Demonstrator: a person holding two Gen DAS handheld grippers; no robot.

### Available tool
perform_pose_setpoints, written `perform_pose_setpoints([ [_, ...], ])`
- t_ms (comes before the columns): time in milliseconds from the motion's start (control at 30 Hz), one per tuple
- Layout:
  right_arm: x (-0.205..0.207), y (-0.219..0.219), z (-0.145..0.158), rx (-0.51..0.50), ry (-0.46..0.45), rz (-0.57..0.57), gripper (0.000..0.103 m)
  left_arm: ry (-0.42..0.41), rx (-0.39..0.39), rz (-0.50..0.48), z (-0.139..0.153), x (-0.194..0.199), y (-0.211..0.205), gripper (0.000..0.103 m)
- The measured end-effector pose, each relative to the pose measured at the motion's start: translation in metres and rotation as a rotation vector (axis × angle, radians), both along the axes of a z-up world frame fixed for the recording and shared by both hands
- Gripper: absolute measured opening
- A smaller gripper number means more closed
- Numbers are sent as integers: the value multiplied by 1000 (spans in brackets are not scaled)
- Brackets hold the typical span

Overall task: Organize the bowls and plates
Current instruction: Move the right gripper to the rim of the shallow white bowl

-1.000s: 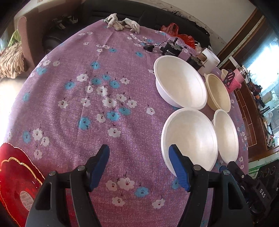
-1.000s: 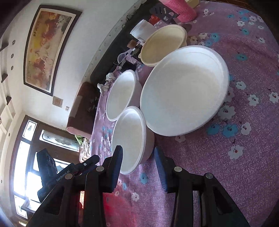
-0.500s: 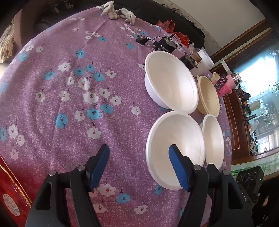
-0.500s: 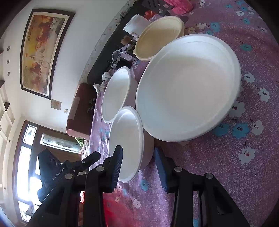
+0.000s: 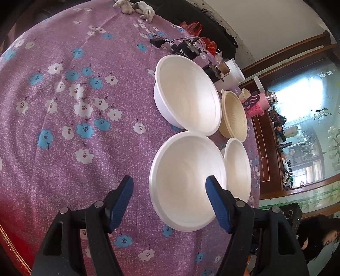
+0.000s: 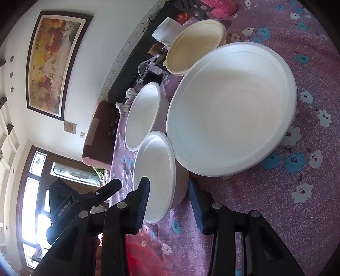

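Three white foam bowls and one cream bowl (image 5: 233, 115) stand close together on a purple flowered tablecloth (image 5: 63, 127). My left gripper (image 5: 170, 197) is open, its blue fingers straddling the near left rim of the nearest white bowl (image 5: 187, 178). A deeper white bowl (image 5: 187, 97) stands behind it and a third white bowl (image 5: 237, 167) to its right. In the right wrist view my right gripper (image 6: 167, 201) is open with the rim and wall of the near white bowl (image 6: 155, 172) between its fingers. The big white bowl (image 6: 231, 118) and the cream bowl (image 6: 195, 44) lie beyond.
A red gold-edged plate (image 5: 8, 240) lies at the near left table edge. Black electronics with cables (image 5: 184, 51), a white tub (image 5: 232, 73) and a pink item (image 5: 255, 104) crowd the far side. Gloves (image 5: 136, 6) lie at the far edge. The left gripper's body (image 6: 70, 203) shows left in the right wrist view.
My left gripper has moved right and forward until its fingers straddle the near bowl's rim. My right gripper has moved forward; the near white bowl's rim now sits between its fingers.
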State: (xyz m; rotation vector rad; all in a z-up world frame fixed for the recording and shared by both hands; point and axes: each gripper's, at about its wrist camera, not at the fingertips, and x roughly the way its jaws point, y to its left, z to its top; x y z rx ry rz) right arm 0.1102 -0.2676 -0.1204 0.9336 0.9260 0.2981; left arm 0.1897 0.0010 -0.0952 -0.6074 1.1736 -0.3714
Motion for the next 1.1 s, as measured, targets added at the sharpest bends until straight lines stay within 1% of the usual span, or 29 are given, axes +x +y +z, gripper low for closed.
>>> perform_pose_setpoints([
  [100,1,1,0,2,0,-4,41,6,-14,-7,-2,0,-1,69],
  [433,4,4,0,-9,-7,-11,41,-6,-26,-10,0,-2,-2,68],
  [567,7,6,-1,-17,-6,-8,41,-11,-27,-17,1,-2,-5,61],
  [800,8,7,-2,-18,-4,-8,41,-13,-20,-11,0,0,-4,61],
  [867,9,6,-2,-22,-6,-11,41,-12,-22,-15,-1,1,-4,57],
  [1100,11,8,-2,-24,-7,-6,41,-6,-20,-15,-2,3,-5,57],
])
